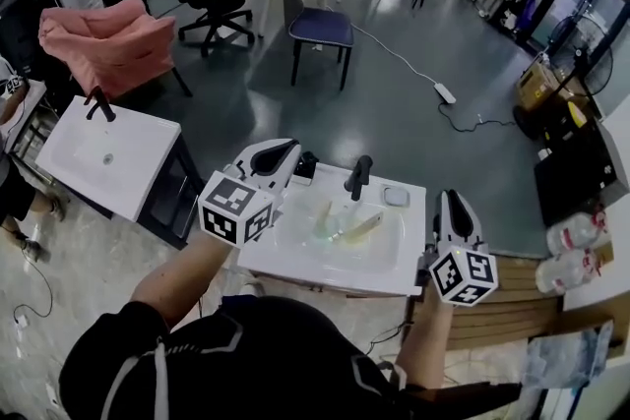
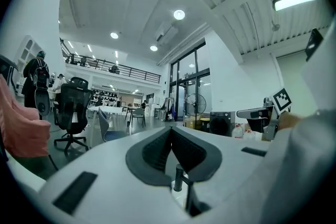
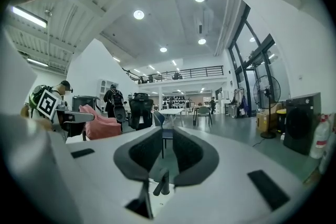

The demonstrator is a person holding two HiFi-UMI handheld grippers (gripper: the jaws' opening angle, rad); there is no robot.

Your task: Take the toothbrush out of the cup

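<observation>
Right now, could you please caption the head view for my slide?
Left gripper, jaws shut, and right gripper, jaws parted, flank a white washbasin with black faucet.

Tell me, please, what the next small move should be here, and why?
Probably ease the right gripper in over the sink toward the toothbrush at the cup, opening wider: its jaws are only slightly apart and empty, and the left gripper is shut.
</observation>
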